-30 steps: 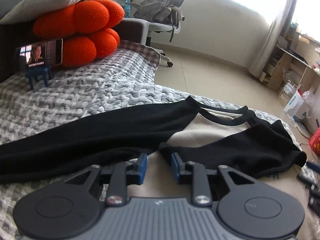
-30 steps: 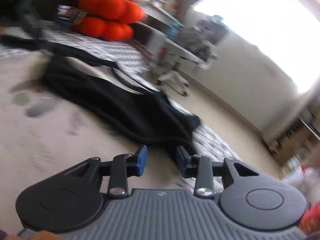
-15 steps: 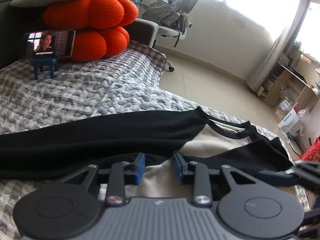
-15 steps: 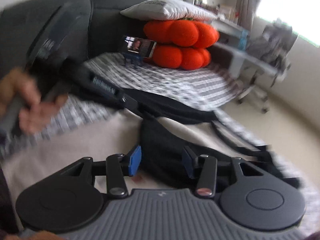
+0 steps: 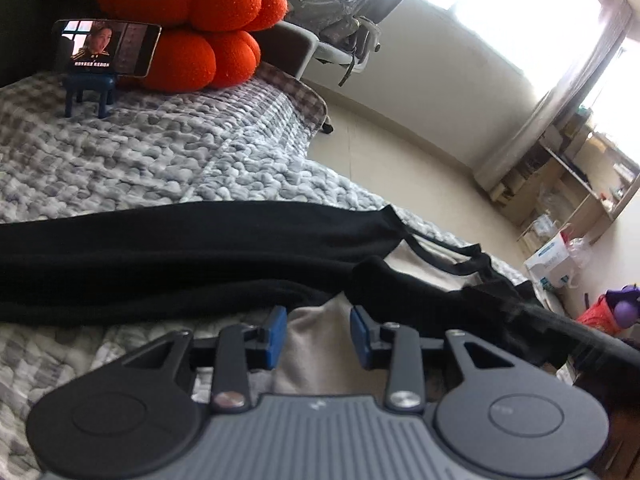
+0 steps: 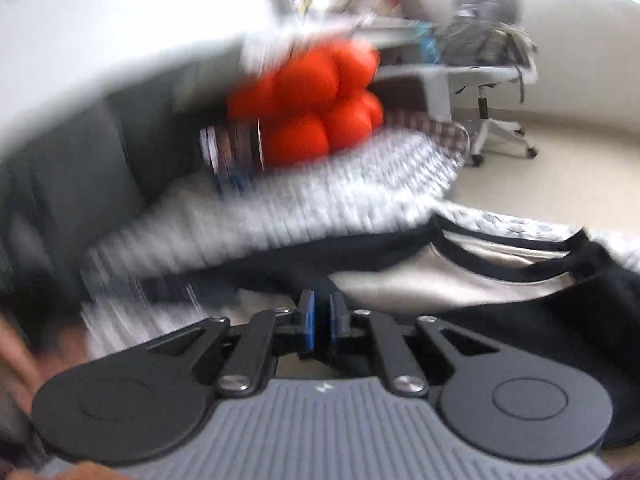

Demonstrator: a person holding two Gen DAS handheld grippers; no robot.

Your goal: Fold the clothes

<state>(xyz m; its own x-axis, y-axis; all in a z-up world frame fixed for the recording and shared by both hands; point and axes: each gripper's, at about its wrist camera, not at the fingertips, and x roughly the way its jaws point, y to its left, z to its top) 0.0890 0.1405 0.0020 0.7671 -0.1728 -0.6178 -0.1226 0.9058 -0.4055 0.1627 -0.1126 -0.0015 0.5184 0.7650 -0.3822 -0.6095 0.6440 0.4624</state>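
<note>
Two fisheye views look forward along two hand-held grippers over a bed.

Nearest in the left wrist view, the left hand-held gripper [image 5: 318, 334] has its blue pads apart and opening; beige cloth lies below the gap, but the pads press on nothing. Nearest in the right wrist view, the right hand-held gripper [image 6: 319, 322] has its pads drawn together. Dark cloth sits right under and around them, though whether any is pinched between them cannot be told.

Just beyond both lies the shirt [image 5: 420, 260], beige body with black sleeves and black collar trim, spread flat on the grey knobbly bedspread [image 5: 160, 168]. One long black sleeve [image 5: 160, 256] stretches away to the left across the bed; the other lies folded in over the chest.

The step appears to be an early one: bringing the sleeves in over the body. Next, the left hand-held gripper would likely need to come down on the long sleeve, close on it, and carry it across.

Farther off, a phone [image 5: 106, 48] on a small blue stand plays video in front of an orange cushion [image 5: 192, 24]. Beyond are an office chair [image 5: 348, 12] and a bright window.

Only the left view shows the long sleeve's full run and wooden shelves [image 5: 568, 176]. Only the right view, heavily blurred, shows the collar [image 6: 508, 244] clearly and part of a person's hand [image 6: 16, 352] at its left edge.
</note>
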